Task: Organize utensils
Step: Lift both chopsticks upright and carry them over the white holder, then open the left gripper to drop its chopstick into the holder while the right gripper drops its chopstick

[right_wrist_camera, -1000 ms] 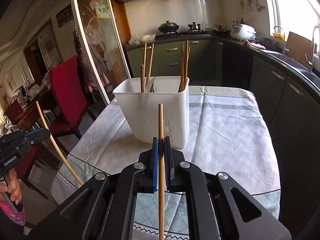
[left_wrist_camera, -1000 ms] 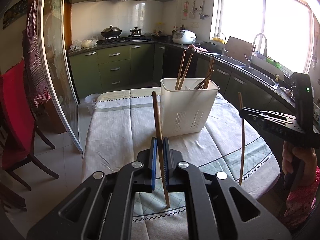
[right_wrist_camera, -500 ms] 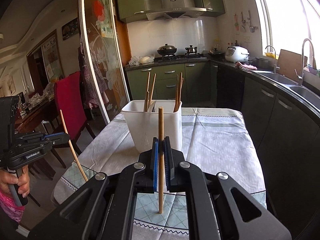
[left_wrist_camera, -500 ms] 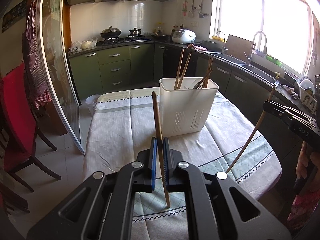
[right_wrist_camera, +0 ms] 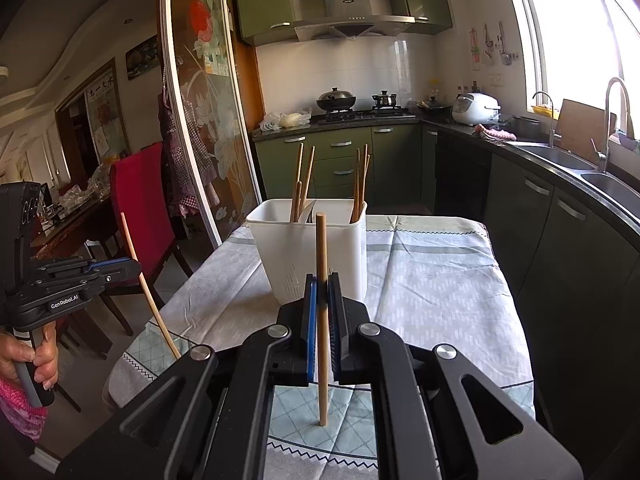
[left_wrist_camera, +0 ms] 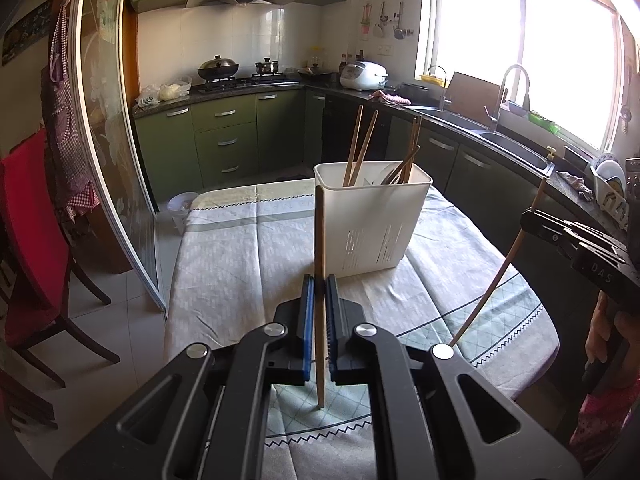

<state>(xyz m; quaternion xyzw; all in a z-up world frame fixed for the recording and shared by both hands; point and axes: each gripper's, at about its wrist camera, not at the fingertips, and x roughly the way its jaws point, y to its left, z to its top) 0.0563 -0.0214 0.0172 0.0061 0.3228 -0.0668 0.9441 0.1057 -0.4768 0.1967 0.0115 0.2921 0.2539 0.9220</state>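
Observation:
A white plastic utensil holder (left_wrist_camera: 372, 220) stands on the table and holds several wooden chopsticks; it also shows in the right wrist view (right_wrist_camera: 312, 252). My left gripper (left_wrist_camera: 319, 284) is shut on a wooden chopstick (left_wrist_camera: 319, 240) held upright, short of the holder. My right gripper (right_wrist_camera: 322, 284) is shut on another wooden chopstick (right_wrist_camera: 321, 264), also upright, in front of the holder. Each gripper shows in the other's view, the right one (left_wrist_camera: 528, 216) at the table's right edge and the left one (right_wrist_camera: 134, 268) at its left edge, each with a slanted chopstick.
The table wears a grey patterned cloth (left_wrist_camera: 240, 264). A red chair (left_wrist_camera: 28, 240) stands at the left by a glass sliding door (left_wrist_camera: 108, 160). Green kitchen cabinets (left_wrist_camera: 228, 140), a stove and a sink (left_wrist_camera: 512, 148) lie behind and to the right.
Both grippers have drawn back from the holder and risen, each still holding its chopstick. The right gripper's chopstick has tilted from upright to slanted in the left wrist view.

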